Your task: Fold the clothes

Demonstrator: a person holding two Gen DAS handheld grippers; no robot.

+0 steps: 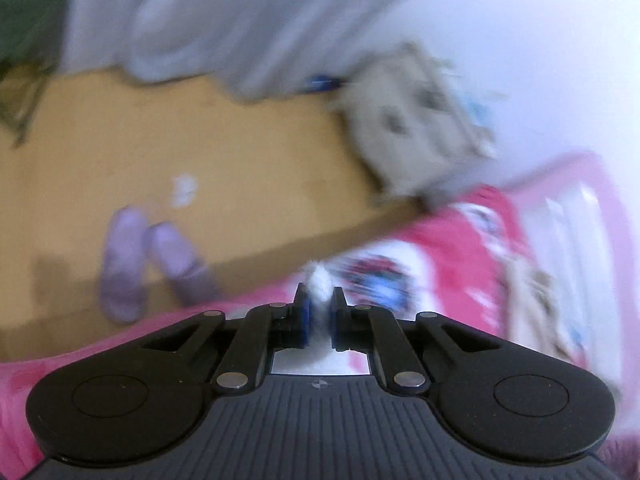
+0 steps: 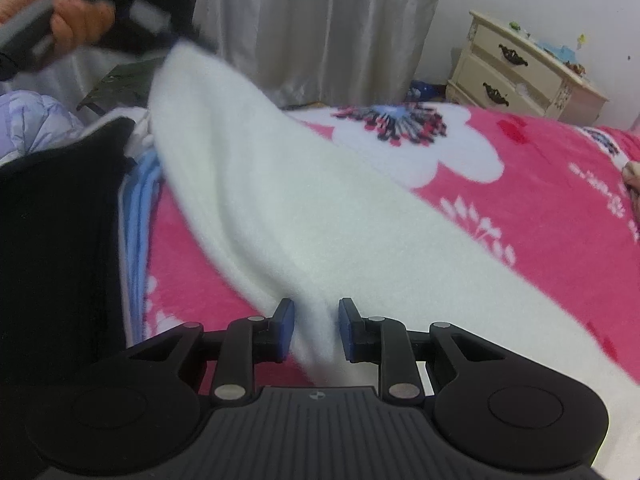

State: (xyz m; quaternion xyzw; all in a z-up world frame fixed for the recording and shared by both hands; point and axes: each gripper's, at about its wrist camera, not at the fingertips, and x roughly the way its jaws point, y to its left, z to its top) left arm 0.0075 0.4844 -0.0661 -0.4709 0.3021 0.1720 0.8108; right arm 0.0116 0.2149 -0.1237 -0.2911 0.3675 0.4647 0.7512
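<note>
A white fleecy garment [image 2: 320, 216] stretches diagonally above the pink flowered blanket [image 2: 540, 208] on the bed. My right gripper [image 2: 317, 326] pinches its near end, with a bunched fold filling the gap between the blue pads. Its far upper corner is held by my left gripper [image 2: 180, 42], raised at the top left in a person's hand [image 2: 76, 20]. The left wrist view is motion-blurred. There my left gripper [image 1: 320, 300] is shut on a tuft of the white garment [image 1: 319, 280], above the edge of the blanket [image 1: 460, 248].
A black garment [image 2: 52, 240], a blue striped one [image 2: 140, 200] and a lilac padded jacket [image 2: 36, 120] lie left on the bed. A cream nightstand [image 2: 520, 68] and grey curtain [image 2: 320, 20] stand behind. Lilac slippers [image 1: 152, 264] sit on the wooden floor [image 1: 160, 140].
</note>
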